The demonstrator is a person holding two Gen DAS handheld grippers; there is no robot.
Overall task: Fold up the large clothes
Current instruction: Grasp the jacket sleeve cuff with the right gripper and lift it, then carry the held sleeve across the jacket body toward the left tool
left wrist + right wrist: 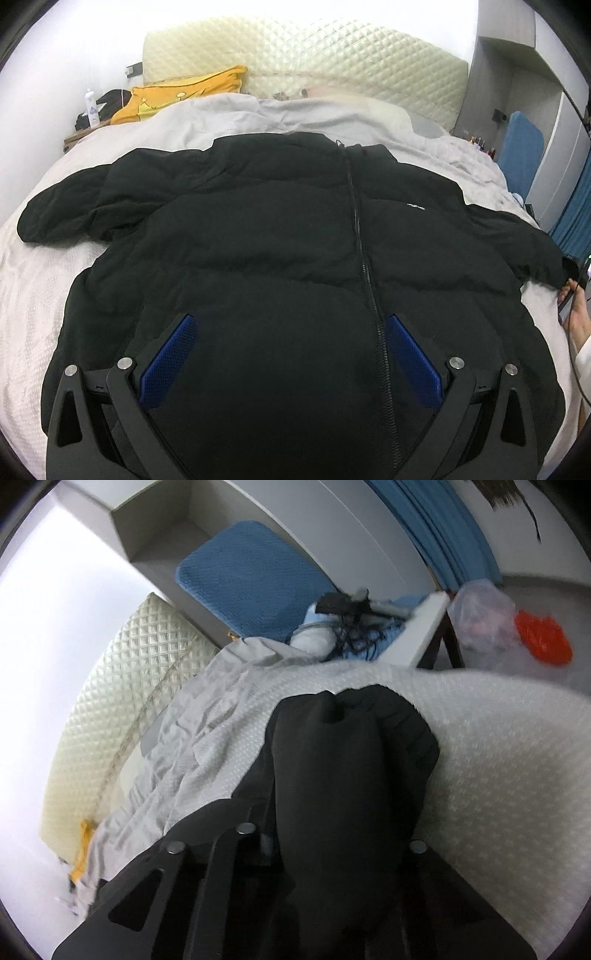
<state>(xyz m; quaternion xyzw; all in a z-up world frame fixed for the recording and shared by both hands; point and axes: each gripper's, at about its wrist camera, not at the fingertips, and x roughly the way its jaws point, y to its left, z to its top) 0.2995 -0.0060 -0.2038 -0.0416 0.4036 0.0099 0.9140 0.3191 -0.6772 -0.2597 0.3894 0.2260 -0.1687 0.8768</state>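
Jacket (280, 236) lies front-up and zipped on the bed (33, 288), collar toward the headboard (314, 55), both sleeves spread out to the sides. No fold in it yet, so this reads as the first step: bring a sleeve in.

Left gripper (290, 354): jaws wide open, holding nothing, hovering over the lower front of the jacket, just left of the zipper (364, 258).

Right gripper (332, 775): black sleeve (354, 746) runs straight up between the jaws and bunches at the cuff beyond them. Pads are hidden under the fabric, so closure isn't directly visible, but it looks clamped on the sleeve. The left view puts that sleeve end at the bed's right edge, well apart from the jacket body.

Next move, my call:
- right carries the cuff up and across onto the chest, laying the sleeve flat over the front panel
- left drops and pins the body near the zipper so the puffy shell doesn't drag along
- then the same for the left sleeve (70, 206)

Padded fabric will spring back; press the fold line before letting go.
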